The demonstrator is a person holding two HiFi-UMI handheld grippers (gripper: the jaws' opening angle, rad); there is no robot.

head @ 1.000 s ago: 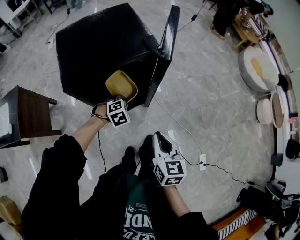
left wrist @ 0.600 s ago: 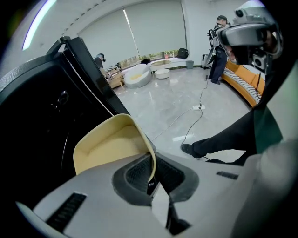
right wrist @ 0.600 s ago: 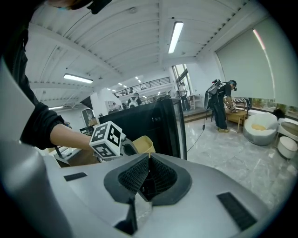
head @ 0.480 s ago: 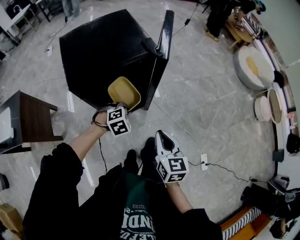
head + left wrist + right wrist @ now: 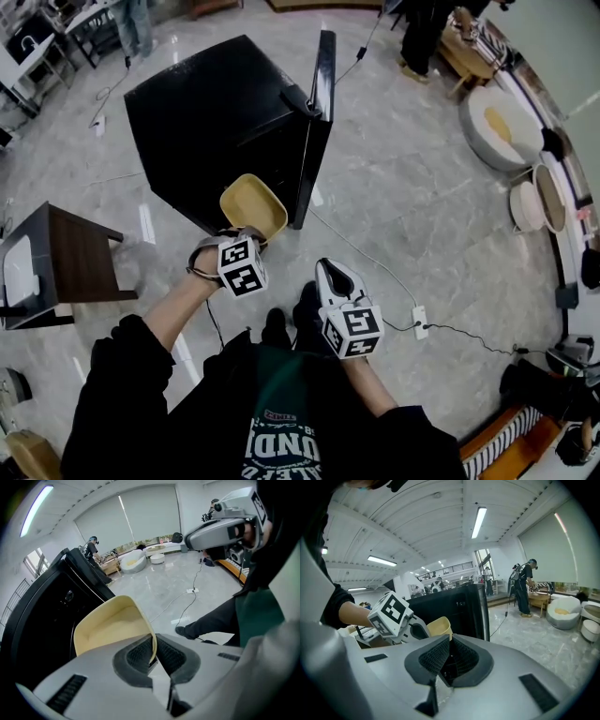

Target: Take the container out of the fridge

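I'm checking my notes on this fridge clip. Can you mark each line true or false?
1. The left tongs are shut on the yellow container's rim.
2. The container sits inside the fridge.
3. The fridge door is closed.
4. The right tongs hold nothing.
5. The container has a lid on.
1. True. The left tongs pinch the rim of the yellow container.
2. False. It is held in the air, out in front of the fridge.
3. False. The door stands open.
4. True. The right tongs are shut with nothing between them.
5. False. It is open-topped, with no lid.
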